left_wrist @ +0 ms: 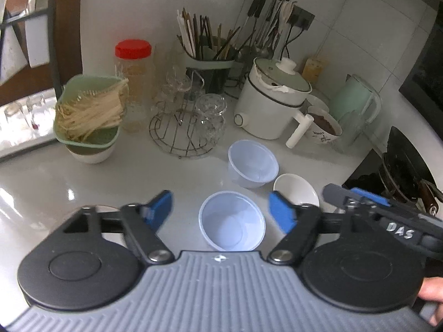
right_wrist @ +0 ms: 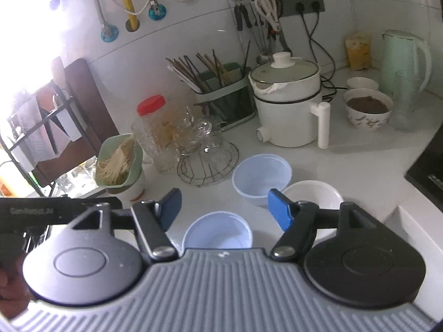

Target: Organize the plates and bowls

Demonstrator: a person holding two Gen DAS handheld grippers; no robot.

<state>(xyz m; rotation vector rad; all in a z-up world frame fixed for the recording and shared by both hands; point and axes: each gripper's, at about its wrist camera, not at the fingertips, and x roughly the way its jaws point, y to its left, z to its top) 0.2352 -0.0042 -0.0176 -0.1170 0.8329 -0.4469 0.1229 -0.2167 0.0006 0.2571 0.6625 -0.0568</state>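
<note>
Three small dishes stood loose on the white countertop (left_wrist: 41, 182), well in from its edges: a near translucent bowl (left_wrist: 232, 221), a far translucent bowl (left_wrist: 252, 163) behind it, and a white bowl (left_wrist: 295, 191) just beside the far one, perhaps touching it; the blur left that unclear. The main risk was a jaw clipping a thin plastic rim on the way down, tipping the light bowl or skidding it into the wire glass rack (left_wrist: 182, 130) close behind. The left gripper (left_wrist: 220, 211) hung above the near bowl with jaws spread wide, holding nothing. The right gripper (right_wrist: 223, 210) was likewise open and empty, clear of every dish.
</note>
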